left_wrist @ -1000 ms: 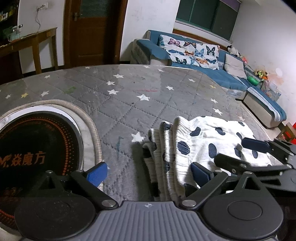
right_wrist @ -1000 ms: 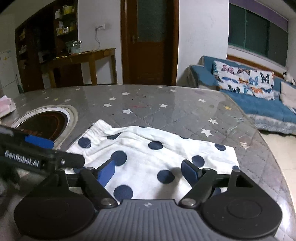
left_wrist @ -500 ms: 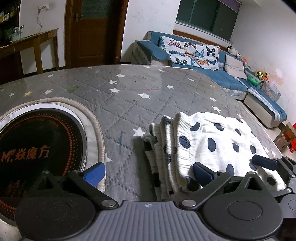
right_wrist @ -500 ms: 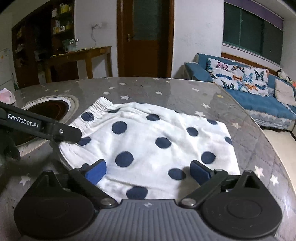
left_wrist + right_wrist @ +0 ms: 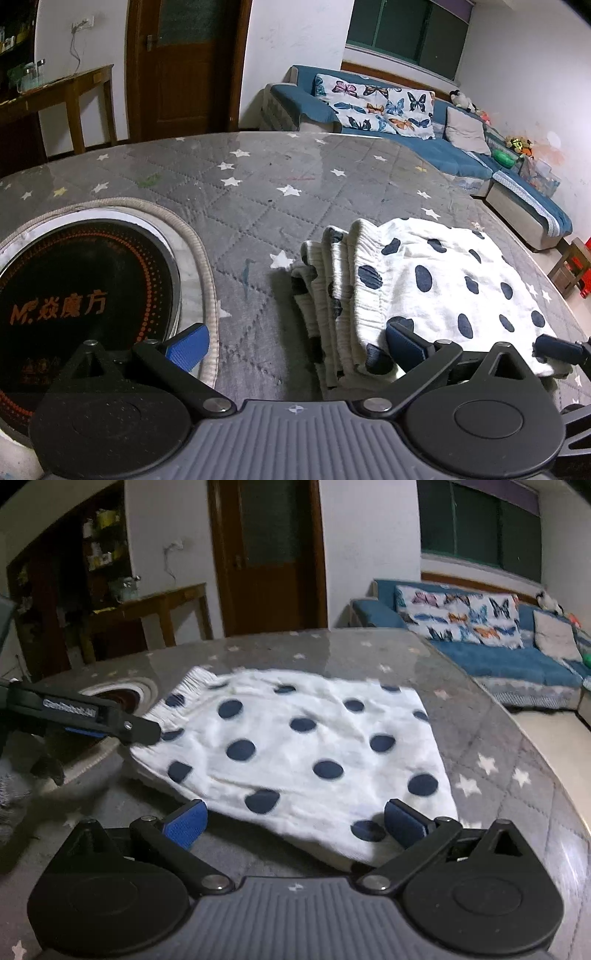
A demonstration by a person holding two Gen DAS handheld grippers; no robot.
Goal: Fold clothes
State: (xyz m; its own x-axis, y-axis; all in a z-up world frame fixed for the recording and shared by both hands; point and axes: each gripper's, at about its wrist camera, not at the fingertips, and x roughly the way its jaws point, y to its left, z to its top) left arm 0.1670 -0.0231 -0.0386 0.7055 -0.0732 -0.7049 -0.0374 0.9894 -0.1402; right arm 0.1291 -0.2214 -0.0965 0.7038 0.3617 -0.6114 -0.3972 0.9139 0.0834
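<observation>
A white garment with dark blue dots [image 5: 443, 280] lies folded in several layers on the grey star-patterned table cover [image 5: 258, 199]. Its stacked elastic edges face left in the left wrist view. My left gripper [image 5: 295, 345] is open at the garment's near left corner, its right pad resting by the cloth edge. In the right wrist view the same garment [image 5: 303, 746] spreads flat ahead. My right gripper [image 5: 293, 821] is open just short of its near edge, holding nothing. The left gripper's finger [image 5: 110, 720] reaches to the garment's left corner.
A round black cooktop [image 5: 74, 295] with orange lettering is set into the table at left. A blue sofa [image 5: 424, 144] with butterfly cushions stands beyond the table's far right edge. A wooden side table [image 5: 147, 616] and a door [image 5: 269, 554] are behind.
My right gripper has drawn back toward me and off the garment, which now lies further ahead of it. The left gripper has barely shifted.
</observation>
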